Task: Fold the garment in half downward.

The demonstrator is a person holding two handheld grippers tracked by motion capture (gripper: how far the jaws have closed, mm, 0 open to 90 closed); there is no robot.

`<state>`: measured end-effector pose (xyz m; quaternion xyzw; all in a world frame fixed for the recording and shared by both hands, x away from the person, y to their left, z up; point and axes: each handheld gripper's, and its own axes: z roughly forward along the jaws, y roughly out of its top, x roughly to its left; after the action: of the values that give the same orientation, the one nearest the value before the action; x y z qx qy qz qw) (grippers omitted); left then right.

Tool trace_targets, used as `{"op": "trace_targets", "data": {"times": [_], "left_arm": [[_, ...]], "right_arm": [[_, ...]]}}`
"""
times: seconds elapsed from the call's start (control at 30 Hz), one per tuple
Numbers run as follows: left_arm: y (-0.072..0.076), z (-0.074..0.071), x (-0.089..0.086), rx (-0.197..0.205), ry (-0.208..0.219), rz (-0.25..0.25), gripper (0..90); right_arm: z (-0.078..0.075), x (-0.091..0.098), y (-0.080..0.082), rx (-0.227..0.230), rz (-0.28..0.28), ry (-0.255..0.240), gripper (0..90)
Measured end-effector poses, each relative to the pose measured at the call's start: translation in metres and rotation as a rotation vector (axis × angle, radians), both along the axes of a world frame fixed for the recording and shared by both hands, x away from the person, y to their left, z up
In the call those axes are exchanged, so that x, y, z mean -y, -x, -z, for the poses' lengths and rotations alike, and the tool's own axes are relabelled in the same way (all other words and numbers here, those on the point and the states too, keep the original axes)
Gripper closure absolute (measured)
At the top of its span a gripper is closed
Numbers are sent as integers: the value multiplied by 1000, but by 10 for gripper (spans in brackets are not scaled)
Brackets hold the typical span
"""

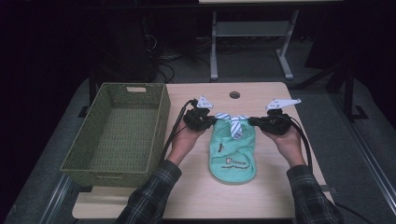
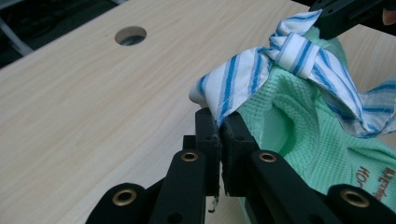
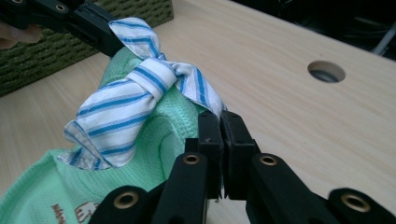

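Note:
A small mint-green garment (image 1: 232, 151) with a blue-and-white striped knotted collar (image 1: 234, 122) hangs between both grippers above the wooden table (image 1: 266, 196). My left gripper (image 1: 205, 120) is shut on the collar's left end, where the striped cloth (image 2: 233, 84) is pinched between its jaws (image 2: 219, 126). My right gripper (image 1: 261, 122) is shut on the collar's right end, its closed tips (image 3: 219, 122) clamping the striped fabric (image 3: 140, 93). The garment's lower part with printed lettering (image 1: 232, 162) trails toward the table's front.
A green woven basket (image 1: 161, 121) stands empty at the table's left. A round cable hole (image 1: 234, 95) sits near the far edge. Beyond the table are a desk frame (image 1: 252, 28) and floor cables. Bare tabletop lies to the right of the garment.

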<state>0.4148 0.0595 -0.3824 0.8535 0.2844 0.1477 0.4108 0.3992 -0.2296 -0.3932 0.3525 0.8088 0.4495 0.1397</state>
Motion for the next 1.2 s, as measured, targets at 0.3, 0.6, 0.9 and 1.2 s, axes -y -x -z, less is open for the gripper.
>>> {"op": "trace_targets", "data": {"times": [0.3,0.6,0.9,1.2], "left_arm": [[3,-19,-1,72,-11,0,864],[22,16,-3,73,-16,12,863],[40,24,-10,89,-13,50,854],[59,25,-11,97,-19,103,850]], "right_arm": [[-18,-4,5,76,9,1,874],[17,-7,20,55,9,14,874],[27,-12,39,73,-11,15,860],[31,-8,59,83,-33,10,846]]}}
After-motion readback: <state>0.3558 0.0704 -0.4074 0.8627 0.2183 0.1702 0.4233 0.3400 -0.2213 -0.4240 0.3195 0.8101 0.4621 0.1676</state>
